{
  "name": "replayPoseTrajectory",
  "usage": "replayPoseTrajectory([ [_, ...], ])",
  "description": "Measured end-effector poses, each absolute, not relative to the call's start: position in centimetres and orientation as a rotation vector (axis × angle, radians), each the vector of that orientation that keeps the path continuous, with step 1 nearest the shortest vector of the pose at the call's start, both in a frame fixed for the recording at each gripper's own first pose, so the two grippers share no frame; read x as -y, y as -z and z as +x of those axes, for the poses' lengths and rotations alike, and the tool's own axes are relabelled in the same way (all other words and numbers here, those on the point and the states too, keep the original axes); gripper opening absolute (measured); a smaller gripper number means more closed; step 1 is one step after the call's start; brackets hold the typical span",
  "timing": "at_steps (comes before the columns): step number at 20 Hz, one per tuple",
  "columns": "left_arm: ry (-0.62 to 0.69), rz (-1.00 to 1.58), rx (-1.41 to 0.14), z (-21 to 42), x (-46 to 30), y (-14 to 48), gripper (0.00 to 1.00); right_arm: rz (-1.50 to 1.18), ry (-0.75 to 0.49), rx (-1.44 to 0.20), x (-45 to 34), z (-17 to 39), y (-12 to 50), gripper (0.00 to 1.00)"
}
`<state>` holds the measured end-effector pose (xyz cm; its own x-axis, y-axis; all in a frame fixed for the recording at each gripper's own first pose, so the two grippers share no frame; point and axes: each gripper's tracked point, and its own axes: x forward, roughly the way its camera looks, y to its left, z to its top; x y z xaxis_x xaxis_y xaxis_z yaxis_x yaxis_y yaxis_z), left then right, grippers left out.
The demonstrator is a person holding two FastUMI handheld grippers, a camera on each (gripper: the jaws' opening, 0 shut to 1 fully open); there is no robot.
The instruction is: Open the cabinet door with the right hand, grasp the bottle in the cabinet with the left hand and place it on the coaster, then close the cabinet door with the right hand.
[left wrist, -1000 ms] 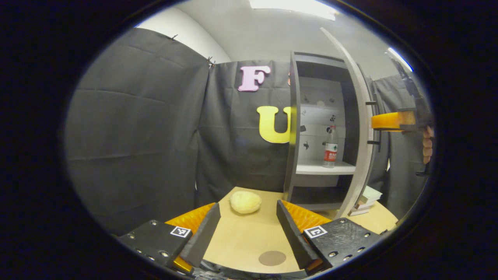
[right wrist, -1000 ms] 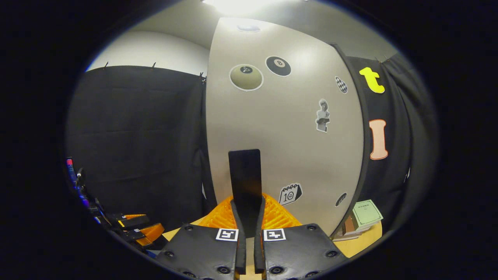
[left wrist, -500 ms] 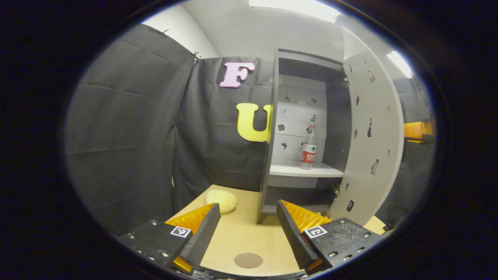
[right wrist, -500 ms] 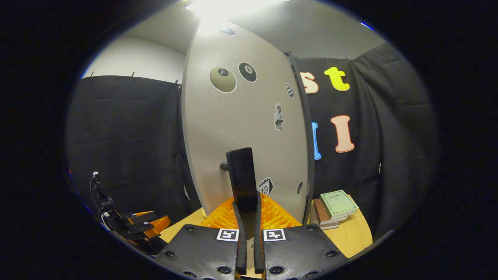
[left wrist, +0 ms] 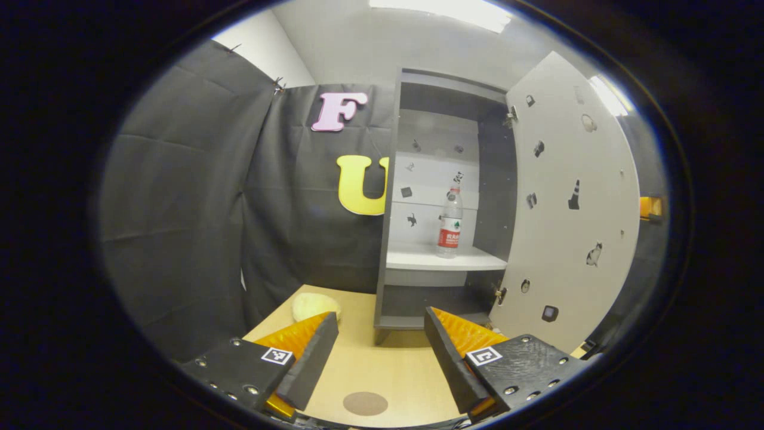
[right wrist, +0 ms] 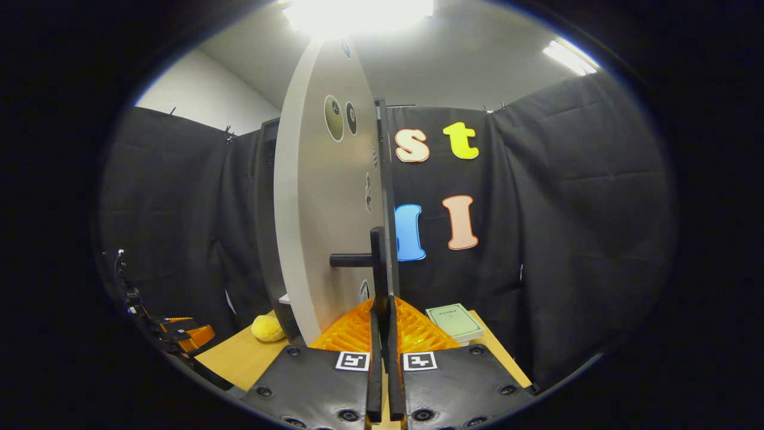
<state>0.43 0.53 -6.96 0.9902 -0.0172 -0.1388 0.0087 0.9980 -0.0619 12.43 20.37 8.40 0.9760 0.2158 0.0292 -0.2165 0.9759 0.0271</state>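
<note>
Right claw (right wrist: 382,358) pinches the door handle (right wrist: 377,263); left claw (left wrist: 379,352) hangs spread, low in frame. The bottle (left wrist: 450,223) stands mid-frame on the shelf (left wrist: 418,258). Reaching in, the claw could tip it, or the released cabinet door (left wrist: 573,215) may swing back.

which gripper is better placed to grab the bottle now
Left. The left gripper is open and faces the bottle on the shelf, door swung clear. The right gripper is shut on the door handle.
</note>
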Motion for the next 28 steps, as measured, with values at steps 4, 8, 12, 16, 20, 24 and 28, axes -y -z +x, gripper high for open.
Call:
replayPoseTrajectory([
  [4,0.036,-0.057,-0.141,1.2,0.2,6.9,0.90,0.081,-0.211,0.024,-19.4,12.8,-8.4,0.03],
  [8,0.043,-0.060,-0.151,1.4,0.4,7.0,0.87,0.093,-0.225,0.026,-19.5,12.7,-8.5,0.05],
  [12,0.042,-0.051,-0.154,1.5,-0.1,6.8,0.87,0.146,-0.244,-0.024,-19.2,12.4,-7.9,0.16],
  [16,0.050,-0.057,-0.160,2.1,-0.1,6.9,0.87,0.210,-0.214,-0.047,-17.1,10.4,-7.8,0.45],
  [20,0.075,-0.060,-0.165,3.4,0.8,6.7,0.90,0.205,-0.119,-0.036,-13.1,9.8,-8.4,0.47],
  [24,0.110,-0.045,-0.172,5.1,2.1,5.9,0.87,0.210,-0.056,-0.026,-11.2,11.9,-9.1,0.80],
  [28,0.170,-0.080,-0.143,8.3,4.3,3.4,0.89,0.176,-0.020,-0.064,-10.1,15.2,-8.8,0.93],
])
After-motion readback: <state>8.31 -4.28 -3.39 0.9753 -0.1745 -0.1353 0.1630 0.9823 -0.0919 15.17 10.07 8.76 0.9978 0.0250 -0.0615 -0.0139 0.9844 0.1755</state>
